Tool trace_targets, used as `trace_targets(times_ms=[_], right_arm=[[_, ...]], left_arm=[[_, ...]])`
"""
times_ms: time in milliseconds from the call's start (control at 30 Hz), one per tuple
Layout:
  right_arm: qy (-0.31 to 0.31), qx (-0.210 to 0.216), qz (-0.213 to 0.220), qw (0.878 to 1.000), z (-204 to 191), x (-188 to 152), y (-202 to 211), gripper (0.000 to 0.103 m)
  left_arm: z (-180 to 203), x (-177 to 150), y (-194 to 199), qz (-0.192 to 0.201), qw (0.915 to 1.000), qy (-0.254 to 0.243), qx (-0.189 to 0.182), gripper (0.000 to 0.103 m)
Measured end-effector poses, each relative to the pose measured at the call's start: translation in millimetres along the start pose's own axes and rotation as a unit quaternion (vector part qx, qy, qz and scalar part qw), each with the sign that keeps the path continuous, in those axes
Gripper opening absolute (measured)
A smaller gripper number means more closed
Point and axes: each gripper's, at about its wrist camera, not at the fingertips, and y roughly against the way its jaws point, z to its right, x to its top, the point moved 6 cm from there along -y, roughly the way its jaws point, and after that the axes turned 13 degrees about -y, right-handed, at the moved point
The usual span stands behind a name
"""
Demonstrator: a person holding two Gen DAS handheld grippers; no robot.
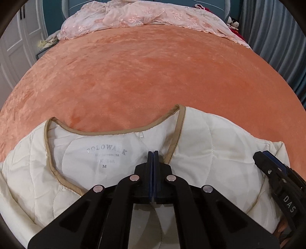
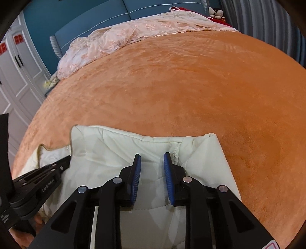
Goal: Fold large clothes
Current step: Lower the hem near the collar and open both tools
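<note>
A cream quilted jacket (image 1: 200, 149) with tan trim lies on the near part of an orange bed cover (image 1: 143, 76), inner label facing up. My left gripper (image 1: 153, 153) is shut over the jacket near the neckline; I cannot see fabric between its pads. In the right wrist view the jacket (image 2: 107, 149) shows its folded right shoulder part. My right gripper (image 2: 152, 159) is open just above that fold, nothing between its pads. The right gripper also shows at the right of the left wrist view (image 1: 267, 162), and the left gripper at the left of the right wrist view (image 2: 63, 162).
A pink lace bedspread (image 1: 133, 17) is bunched at the head of the bed, against a blue headboard (image 2: 95, 21). White wardrobe doors (image 2: 17, 72) stand at the left, grey curtains (image 1: 277, 38) at the right. Plush toys (image 1: 233, 24) sit by the pillows.
</note>
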Motion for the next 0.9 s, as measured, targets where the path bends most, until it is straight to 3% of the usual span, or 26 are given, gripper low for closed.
trace_targets(times_ms=[233,267,300,367,400,467,533,633,700,833,900], right_arm=[[0.007,-0.009,0.001,1.0,-0.8,2.4,-0.2,0.022],[0.001,-0.005,-0.003,1.0,-1.4,3.1,1.4,0.021],[-0.003,-0.011,-0.003,1.0,-0.2,6.6,6.2,0.02],[0.007,-0.046,0.04,0.998,-4.0,18.3,34.9,0.024],[0.019,-0.044,0.063,0.997,-13.1,23.0,53.0,0.03],[0.034,-0.016,0.074,0.997,-37.1,25.7,77.8,0.03],[0.06,0.01,0.044,0.997,-72.0,16.0,84.3,0.03],[0.117,-0.005,0.018,0.993,-116.8,-6.0,79.5,0.029],[0.167,-0.033,0.016,0.985,-141.9,-18.7,80.3,0.029],[0.227,-0.004,-0.039,0.973,-181.2,-51.3,70.3,0.029],[0.235,-0.005,-0.072,0.969,-185.4,-69.3,45.2,0.021]], left_arm=[[-7.2,-3.4,16.6,0.02,0.9995,0.015,0.022,0.005],[-13.4,-5.3,23.7,0.022,0.9991,0.023,0.027,0.012],[-23.7,-9.1,34.7,0.027,0.9986,0.032,0.032,0.025],[-45.4,-16.4,54.7,0.035,0.9975,0.032,0.052,0.041],[-61.5,-21.6,66.2,0.035,0.9965,0.023,0.073,0.041],[-84.9,-29.1,78.1,0.03,0.9949,0.009,0.096,0.041],[-112.3,-39.5,84.0,0.016,0.9929,0.009,0.117,0.041],[-136.1,-52.8,82.1,-0.008,0.992,0.023,0.124,0.04],[-137.3,-57.1,77.7,-0.016,0.9927,0.025,0.117,0.04],[-123.8,-61.9,64.7,-0.021,0.9945,0.017,0.101,0.04],[-120.0,-62.9,57.9,-0.022,0.9942,0.017,0.103,0.04]])
